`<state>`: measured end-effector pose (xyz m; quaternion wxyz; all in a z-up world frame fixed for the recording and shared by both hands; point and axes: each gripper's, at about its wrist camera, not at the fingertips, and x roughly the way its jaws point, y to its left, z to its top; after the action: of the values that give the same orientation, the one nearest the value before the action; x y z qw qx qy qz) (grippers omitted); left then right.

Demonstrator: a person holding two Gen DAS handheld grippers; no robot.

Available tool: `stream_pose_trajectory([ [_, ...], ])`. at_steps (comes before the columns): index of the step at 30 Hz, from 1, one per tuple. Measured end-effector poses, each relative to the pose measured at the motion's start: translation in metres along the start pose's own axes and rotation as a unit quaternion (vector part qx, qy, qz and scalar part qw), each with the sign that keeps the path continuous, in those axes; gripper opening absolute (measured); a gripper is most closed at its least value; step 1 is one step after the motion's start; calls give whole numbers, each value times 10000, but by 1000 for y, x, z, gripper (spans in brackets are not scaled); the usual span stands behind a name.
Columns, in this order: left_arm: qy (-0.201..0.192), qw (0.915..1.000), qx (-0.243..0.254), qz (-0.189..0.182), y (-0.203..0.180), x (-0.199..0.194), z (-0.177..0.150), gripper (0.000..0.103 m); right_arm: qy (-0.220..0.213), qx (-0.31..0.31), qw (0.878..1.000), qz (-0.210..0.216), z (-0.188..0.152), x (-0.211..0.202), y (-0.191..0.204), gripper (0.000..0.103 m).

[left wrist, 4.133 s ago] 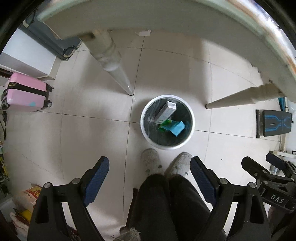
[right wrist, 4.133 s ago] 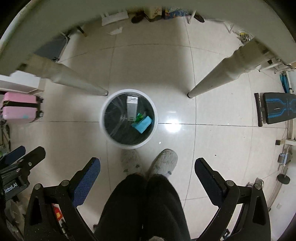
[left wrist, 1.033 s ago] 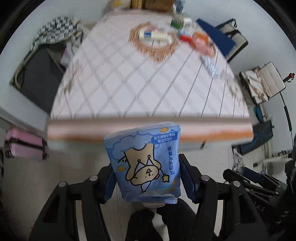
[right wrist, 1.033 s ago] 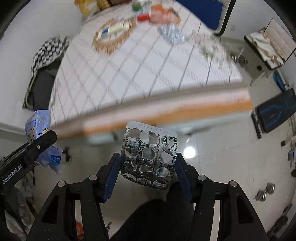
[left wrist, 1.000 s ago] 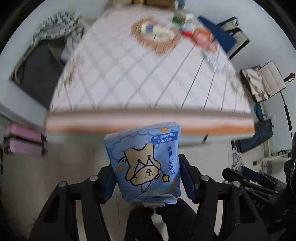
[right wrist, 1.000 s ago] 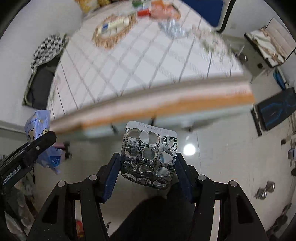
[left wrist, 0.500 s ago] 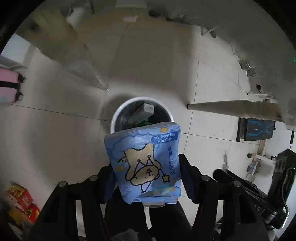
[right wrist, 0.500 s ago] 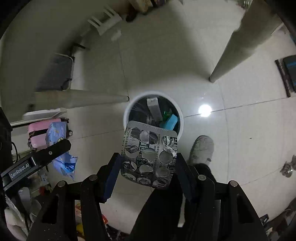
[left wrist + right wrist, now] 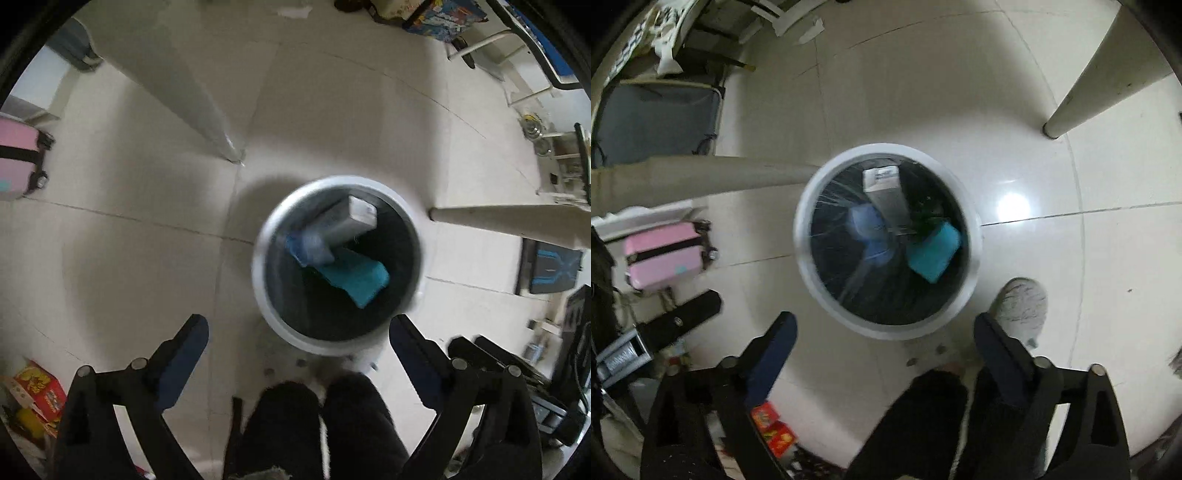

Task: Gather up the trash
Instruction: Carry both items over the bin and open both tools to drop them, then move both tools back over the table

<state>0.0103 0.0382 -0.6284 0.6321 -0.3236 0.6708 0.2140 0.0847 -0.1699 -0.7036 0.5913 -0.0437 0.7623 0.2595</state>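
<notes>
Nearest the cameras, both tools point straight down at a tiled floor. The left gripper (image 9: 299,345) has its dark blue padded fingers spread wide with nothing between them, and the right gripper (image 9: 884,341) is likewise spread and empty. Black trouser legs (image 9: 314,424) fill the gap below the fingers. Only the right wrist view shows a grey slipper (image 9: 1021,306) beside the bin, and the other tool's black finger at its left edge.

Just beyond the fingers stands a round white trash bin (image 9: 266,295) lined with a dark bag. Inside lie a blurred blue tissue pack (image 9: 308,247), a grey-white carton (image 9: 345,221) leaning upright, and a teal packet (image 9: 356,278). In the right wrist view the blue pack (image 9: 868,229) sits left of the carton; the blister sheet cannot be made out.

Pale tapered table legs (image 9: 201,107) slant across the glossy tiles around the bin. Farther left is a pink suitcase (image 9: 663,254); red snack boxes (image 9: 37,391) lie by the left edge.
</notes>
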Motion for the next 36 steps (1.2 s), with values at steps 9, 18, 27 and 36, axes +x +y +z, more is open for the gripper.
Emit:
stream_pose_trajectory([
  [9,-235,9971,247,673,4,-13,-18,100,-224,-499,9920,-1135,-7,-15,5,100],
  [18,-346,9963,290,726,-5,-35,-27,100,-386,-571,9866,-1476,-13,-44,14,100],
  [27,-492,9963,302,634,-14,-99,-52,100,-533,-759,9848,-1469,-39,-114,39,100],
  [36,-821,9938,456,587,-16,-220,-87,100,-819,-947,9840,-1271,-78,-244,89,100],
])
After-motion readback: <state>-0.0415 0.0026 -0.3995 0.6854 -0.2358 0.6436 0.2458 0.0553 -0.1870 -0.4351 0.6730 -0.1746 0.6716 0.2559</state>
